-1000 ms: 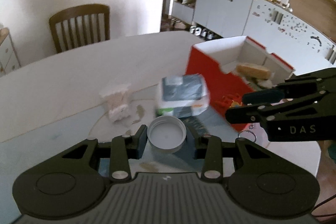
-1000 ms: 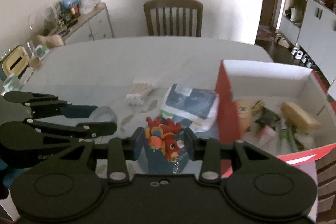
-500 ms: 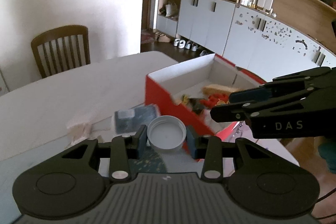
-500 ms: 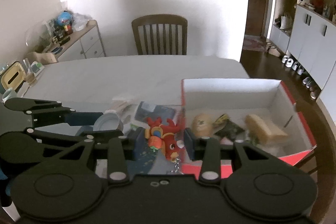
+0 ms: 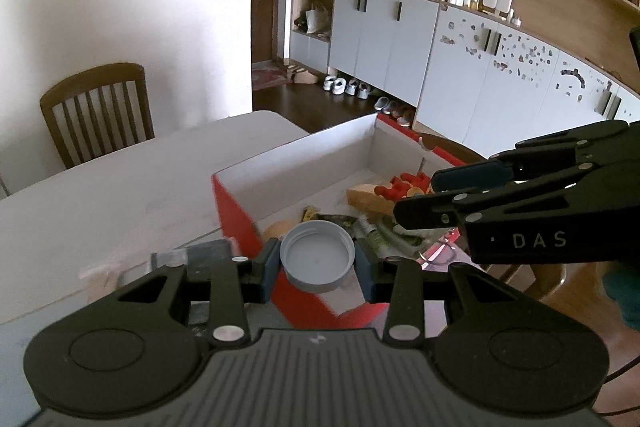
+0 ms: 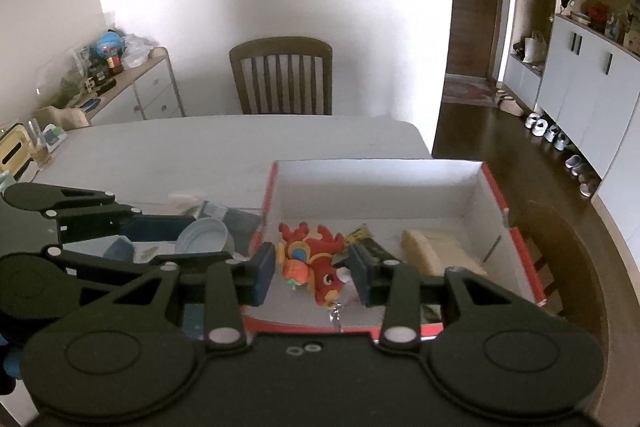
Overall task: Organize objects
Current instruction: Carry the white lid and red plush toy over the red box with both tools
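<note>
Left gripper (image 5: pixel 317 263) is clamped on a round white plastic screw lid (image 5: pixel 317 255) right over the near-left corner of the red cardboard box with white inside (image 6: pixel 376 183), and the right gripper (image 6: pixel 313 271) pinches a red plush dragon keychain (image 6: pixel 316 265) above the box's near edge. Both are pretty close together, so I'd worry about them bumping on release. That lid sits so near the wall it could clip the rim and bounce out onto the white table (image 6: pixel 224 143)
</note>
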